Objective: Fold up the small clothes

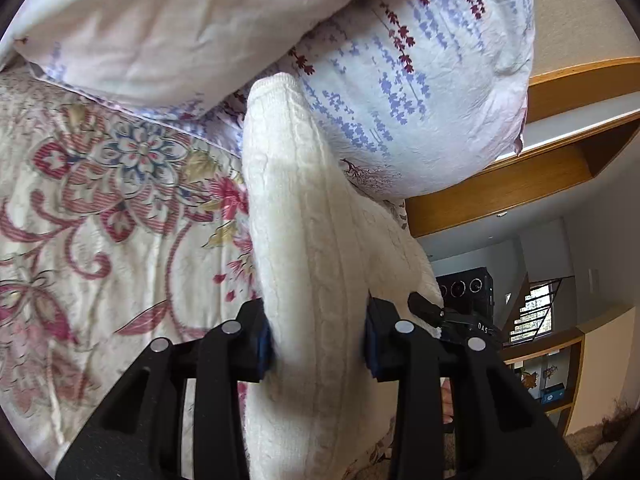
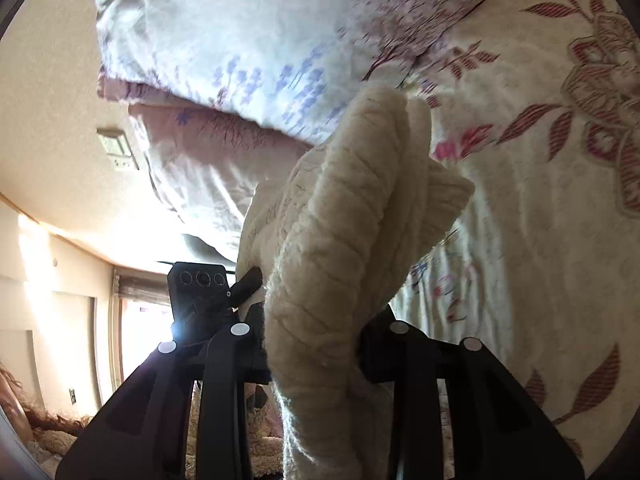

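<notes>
A cream cable-knit garment (image 1: 304,248) is lifted off the bed between both grippers. In the left wrist view my left gripper (image 1: 318,344) is shut on a thick fold of the knit, blue pads pressing its sides, and the cloth stretches forward and up toward the pillows. In the right wrist view my right gripper (image 2: 316,354) is shut on another bunched fold of the same garment (image 2: 340,216), which fills the gap between the black fingers. The other gripper's black body shows beyond the cloth in each view (image 1: 468,320) (image 2: 200,292).
A floral quilt (image 1: 100,208) covers the bed (image 2: 540,200). Two pillows with a lavender print (image 1: 400,92) (image 2: 248,40) lie stacked just behind the garment. A wooden shelf (image 1: 520,184) runs along the wall, with a room and stairs beyond.
</notes>
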The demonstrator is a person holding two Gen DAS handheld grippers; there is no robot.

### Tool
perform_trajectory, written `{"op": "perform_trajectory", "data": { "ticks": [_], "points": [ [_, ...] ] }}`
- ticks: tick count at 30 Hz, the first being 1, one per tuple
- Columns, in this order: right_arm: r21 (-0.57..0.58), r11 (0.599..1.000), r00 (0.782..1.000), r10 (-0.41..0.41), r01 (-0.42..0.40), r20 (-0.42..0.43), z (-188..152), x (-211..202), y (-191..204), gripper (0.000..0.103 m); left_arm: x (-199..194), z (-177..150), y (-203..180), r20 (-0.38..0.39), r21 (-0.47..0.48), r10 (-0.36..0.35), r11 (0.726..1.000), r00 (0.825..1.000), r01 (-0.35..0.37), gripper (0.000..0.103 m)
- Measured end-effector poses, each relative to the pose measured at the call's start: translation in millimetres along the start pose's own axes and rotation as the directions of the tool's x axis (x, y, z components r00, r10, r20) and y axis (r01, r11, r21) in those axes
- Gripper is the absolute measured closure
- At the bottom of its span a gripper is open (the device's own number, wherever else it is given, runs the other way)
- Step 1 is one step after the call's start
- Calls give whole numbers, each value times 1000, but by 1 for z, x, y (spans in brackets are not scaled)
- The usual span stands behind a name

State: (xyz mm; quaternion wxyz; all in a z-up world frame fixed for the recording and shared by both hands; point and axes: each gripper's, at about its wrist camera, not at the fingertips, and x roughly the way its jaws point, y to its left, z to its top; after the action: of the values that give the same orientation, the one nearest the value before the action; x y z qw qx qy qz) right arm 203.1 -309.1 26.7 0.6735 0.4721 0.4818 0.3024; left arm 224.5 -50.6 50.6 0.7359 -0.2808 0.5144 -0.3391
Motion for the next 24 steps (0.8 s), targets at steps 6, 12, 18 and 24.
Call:
{"op": "perform_trajectory", "data": {
  "ticks": [6, 12, 18, 24],
  "points": [
    [-108, 983, 975, -166, 151, -147, -30, 77, 8, 73, -27, -19, 57, -31, -41, 201, 979, 979, -202, 63],
    [-151, 957, 957, -264, 246, -118, -27, 83, 15, 60, -35, -29, 53, 104, -39, 266, 964, 958, -263, 48],
    [-63, 969, 971, -237, 238, 22, -11, 40, 15, 46, -65, -37, 2, 290, 144, 330, 913, 898, -382, 33],
    [-73, 945, 948, -314, 317, 50, 18, 41, 9, 94, -36, -48, -17, 230, 287, 338, 872, 913, -395, 28]
  ]
}}
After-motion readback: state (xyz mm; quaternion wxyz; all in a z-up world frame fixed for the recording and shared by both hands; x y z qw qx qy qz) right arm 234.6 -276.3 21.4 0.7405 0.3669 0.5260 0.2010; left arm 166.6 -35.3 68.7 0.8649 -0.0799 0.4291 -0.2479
